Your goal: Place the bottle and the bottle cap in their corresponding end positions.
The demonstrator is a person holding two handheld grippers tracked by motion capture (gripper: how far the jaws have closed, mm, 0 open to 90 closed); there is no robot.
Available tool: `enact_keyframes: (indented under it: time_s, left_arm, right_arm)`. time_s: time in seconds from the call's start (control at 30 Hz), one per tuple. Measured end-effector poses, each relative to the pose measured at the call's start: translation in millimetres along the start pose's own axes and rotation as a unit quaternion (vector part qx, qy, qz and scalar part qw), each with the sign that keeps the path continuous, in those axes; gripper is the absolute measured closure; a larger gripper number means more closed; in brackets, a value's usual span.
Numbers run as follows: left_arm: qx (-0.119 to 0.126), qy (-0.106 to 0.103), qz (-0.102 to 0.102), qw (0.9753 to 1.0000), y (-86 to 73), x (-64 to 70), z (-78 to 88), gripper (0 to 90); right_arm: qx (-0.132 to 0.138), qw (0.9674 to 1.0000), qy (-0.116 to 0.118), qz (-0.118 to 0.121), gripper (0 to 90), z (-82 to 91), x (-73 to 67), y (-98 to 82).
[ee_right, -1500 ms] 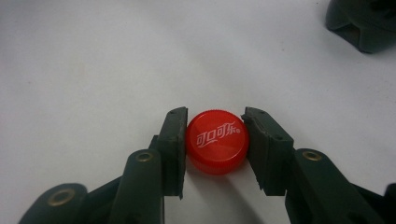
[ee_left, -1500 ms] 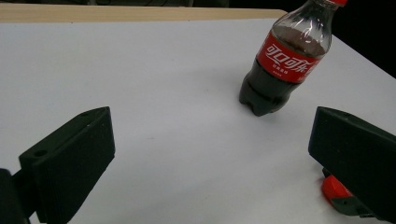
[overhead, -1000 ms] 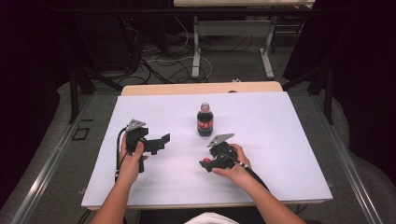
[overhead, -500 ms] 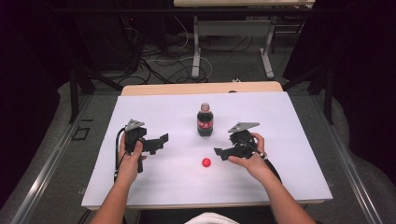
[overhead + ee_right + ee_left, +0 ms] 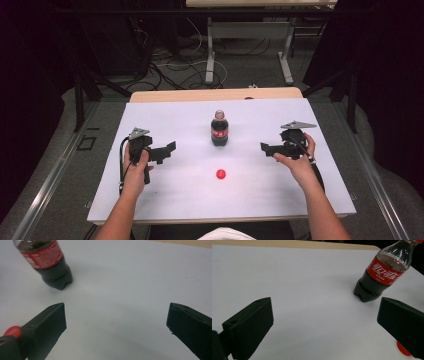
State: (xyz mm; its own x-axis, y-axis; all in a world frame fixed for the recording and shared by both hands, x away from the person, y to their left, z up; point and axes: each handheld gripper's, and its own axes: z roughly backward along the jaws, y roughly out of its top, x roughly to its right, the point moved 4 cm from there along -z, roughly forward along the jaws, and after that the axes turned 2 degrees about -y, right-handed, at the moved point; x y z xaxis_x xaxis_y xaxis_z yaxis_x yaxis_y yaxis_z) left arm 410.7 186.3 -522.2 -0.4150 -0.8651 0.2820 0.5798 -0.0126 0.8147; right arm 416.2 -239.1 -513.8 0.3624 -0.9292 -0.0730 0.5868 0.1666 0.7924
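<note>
White tabletop (image 5: 310, 200) at centre: a capless cola bottle (image 5: 219, 131) stands upright, its red cap (image 5: 220, 174) lying loose at six o'clock, roughly midway between the left gripper (image 5: 167, 150) and right gripper (image 5: 265, 148), both wide open, empty, the right's jaws just opened.

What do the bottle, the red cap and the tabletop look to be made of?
Bottle: clear, glossy plastic, probably; dark drink shows through above a printed red label.
Red cap: likely smooth moulded plastic, too small to be sure.
Tabletop: matte white, possibly laminate; a pale wood-coloured strip shows along its far edge.
</note>
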Motion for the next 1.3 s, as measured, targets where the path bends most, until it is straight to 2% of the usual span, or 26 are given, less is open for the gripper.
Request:
enact_keyframes:
  time_s: [0.03, 0.13, 0.17, 0.3, 0.37, 0.5, 0.57, 0.73, 1.0, 1.2, 1.23, 1.3]
  left_arm:
    - [-0.005, 0.001, -0.003, 1.0, -0.2, -1.9, 0.6, 0.7]
    - [-0.002, 0.008, 0.006, 1.0, -1.5, -5.1, -1.0, 0.7]
    - [-0.007, 0.009, 0.009, 0.9999, -2.3, -6.6, -0.7, 0.7]
    - [-0.004, 0.016, 0.011, 0.9998, -3.8, -12.3, -1.9, 0.7]
    - [-0.008, 0.022, 0.008, 0.9997, -4.6, -15.7, -1.7, 0.7]
    - [-0.007, 0.027, 0.02, 0.9994, -6.7, -19.7, -3.0, 0.7]
    - [-0.012, 0.025, 0.02, 0.9994, -7.1, -21.2, -2.8, 0.7]
    - [-0.012, 0.03, 0.024, 0.9992, -9.1, -24.0, -4.8, 0.7]
    - [-0.017, 0.033, 0.026, 0.999, -10.2, -26.7, -5.1, 0.7]
    - [-0.017, 0.035, 0.029, 0.9988, -11.7, -28.6, -6.6, 0.7]
    - [-0.025, 0.034, 0.029, 0.9987, -11.9, -29.0, -5.6, 0.7]
    - [-0.02, 0.035, 0.031, 0.9987, -12.0, -29.4, -6.3, 0.7]
  right_arm:
    - [0.001, 1.0, -0.003, -0.002, 1.9, -0.7, 3.6, -0.9]
    - [-0.004, 0.9999, -0.009, -0.006, 1.9, -4.5, 13.4, -4.9]
    - [-0.004, 0.9999, -0.015, -0.007, 1.7, -5.6, 16.4, -6.3]
    - [-0.001, 0.9992, -0.038, -0.01, 1.7, -11.3, 30.3, -12.8]
    - [-0.004, 0.9987, -0.046, -0.019, 1.7, -14.0, 37.6, -17.0]
    - [-0.012, 0.9975, -0.057, -0.039, 1.7, -18.3, 48.8, -24.1]
    - [-0.014, 0.9971, -0.062, -0.042, 1.7, -19.9, 53.2, -26.7]
    - [-0.014, 0.9958, -0.067, -0.061, 2.5, -22.2, 59.7, -31.0]
    - [-0.024, 0.9941, -0.077, -0.072, 3.4, -25.3, 71.3, -38.2]
    - [-0.026, 0.994, -0.081, -0.069, 4.5, -26.4, 72.4, -39.1]
    - [-0.028, 0.9938, -0.081, -0.071, 4.6, -26.4, 71.6, -39.2]
    - [-0.03, 0.9937, -0.081, -0.072, 4.8, -27.0, 70.7, -39.5]
